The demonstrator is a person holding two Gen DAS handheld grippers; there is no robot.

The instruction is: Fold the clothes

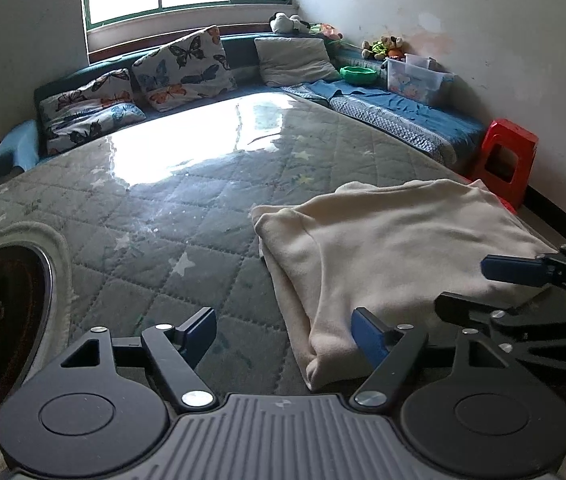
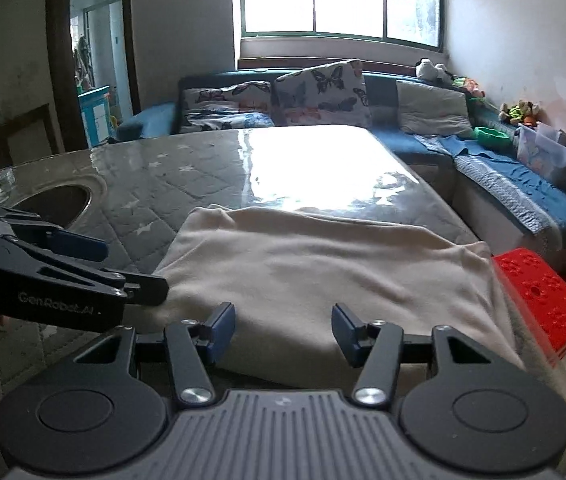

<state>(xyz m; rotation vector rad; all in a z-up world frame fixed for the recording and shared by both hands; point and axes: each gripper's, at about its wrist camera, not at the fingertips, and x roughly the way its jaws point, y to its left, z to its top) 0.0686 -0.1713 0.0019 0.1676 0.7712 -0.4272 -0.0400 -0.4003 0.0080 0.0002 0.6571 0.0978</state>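
Table (image 2: 211, 176): quilted, glossy, before window.
Cream garment (image 2: 323, 264): folded, on table's near right corner.
Red stool (image 2: 539, 296): just right of garment; top visible only from right wrist.
Left gripper (image 1: 285, 336): spread wide, empty, at garment's near-left edge.
Right gripper (image 2: 283, 330): spread, empty, over garment's near edge.

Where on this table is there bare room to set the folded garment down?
Bare quilted table lies between the cream garment and the round inset, running back to the sofa. Crowded: the near right corner, with both grippers at the garment.
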